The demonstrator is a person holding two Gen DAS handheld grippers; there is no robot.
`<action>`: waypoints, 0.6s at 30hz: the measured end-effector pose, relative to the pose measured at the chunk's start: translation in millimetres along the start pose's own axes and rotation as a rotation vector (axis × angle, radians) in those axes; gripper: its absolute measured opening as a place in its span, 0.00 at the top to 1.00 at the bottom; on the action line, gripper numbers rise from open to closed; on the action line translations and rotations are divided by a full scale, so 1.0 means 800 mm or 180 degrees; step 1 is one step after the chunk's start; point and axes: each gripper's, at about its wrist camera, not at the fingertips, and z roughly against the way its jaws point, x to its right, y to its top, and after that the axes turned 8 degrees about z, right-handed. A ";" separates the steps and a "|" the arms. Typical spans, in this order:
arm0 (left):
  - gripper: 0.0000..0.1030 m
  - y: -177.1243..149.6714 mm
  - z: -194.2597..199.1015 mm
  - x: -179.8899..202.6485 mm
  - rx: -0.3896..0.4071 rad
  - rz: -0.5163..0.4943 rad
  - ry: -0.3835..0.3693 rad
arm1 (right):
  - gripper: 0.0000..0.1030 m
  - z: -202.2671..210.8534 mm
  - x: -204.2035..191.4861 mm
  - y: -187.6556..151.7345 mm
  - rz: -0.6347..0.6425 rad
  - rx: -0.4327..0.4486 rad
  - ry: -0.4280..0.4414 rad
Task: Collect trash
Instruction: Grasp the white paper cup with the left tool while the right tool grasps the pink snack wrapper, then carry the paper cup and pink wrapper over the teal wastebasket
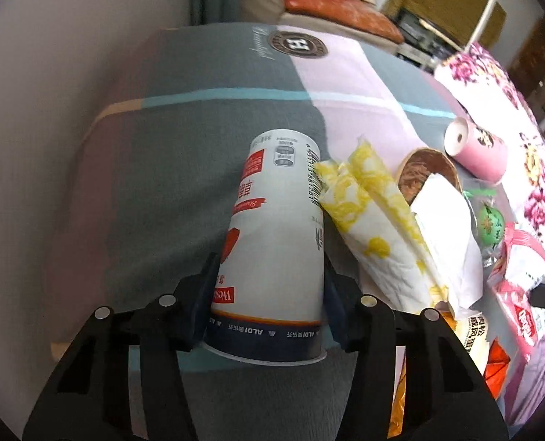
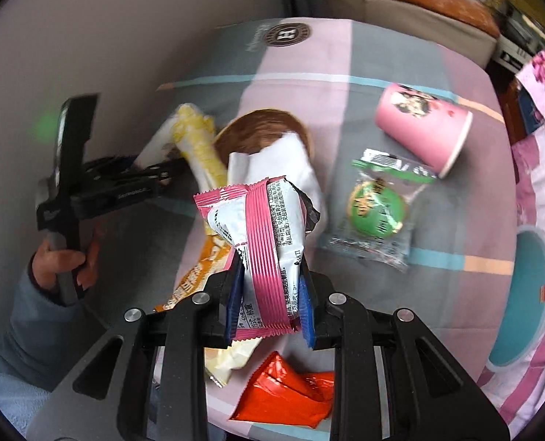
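Note:
My left gripper (image 1: 270, 290) is shut on a white printed paper cup (image 1: 276, 242), bottom pointing away, held over the bedsheet. My right gripper (image 2: 270, 294) is shut on a pink and white snack wrapper (image 2: 261, 242), lifted above the bed. On the bed lie a yellow-patterned napkin (image 1: 375, 228), a brown paper bowl (image 2: 261, 128) with white paper (image 2: 283, 169) in it, a pink paper cup (image 2: 423, 125) on its side, a green cake packet (image 2: 377, 209), an orange wrapper (image 2: 287, 393) and a yellow packet (image 2: 199, 272). The left gripper also shows in the right wrist view (image 2: 140, 172).
The bed (image 1: 184, 154) has a grey, pink and teal sheet. A floral quilt (image 1: 529, 117) lies along the right side. A wall is on the left. A sofa with orange cushions (image 1: 331, 11) stands beyond the bed.

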 end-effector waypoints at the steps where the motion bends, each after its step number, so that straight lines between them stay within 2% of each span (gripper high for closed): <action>1: 0.48 -0.003 0.005 -0.004 0.0027 0.0045 0.0015 | 0.76 0.002 0.002 -0.003 -0.0010 0.0013 0.0008; 7: 0.48 -0.025 0.052 -0.031 0.0179 0.0365 -0.0010 | 0.76 0.004 0.011 -0.008 -0.0029 0.0114 0.0099; 10: 0.48 -0.037 0.078 -0.024 0.0251 0.0359 -0.0091 | 0.76 0.011 0.017 -0.013 -0.0051 0.0189 0.0124; 14: 0.48 -0.043 0.102 0.012 0.0292 0.0196 -0.0226 | 0.76 0.030 0.035 -0.021 -0.0175 0.0351 0.0141; 18: 0.48 -0.043 0.106 0.063 0.0297 -0.0029 -0.0314 | 0.76 0.055 0.057 -0.036 -0.0307 0.0500 0.0135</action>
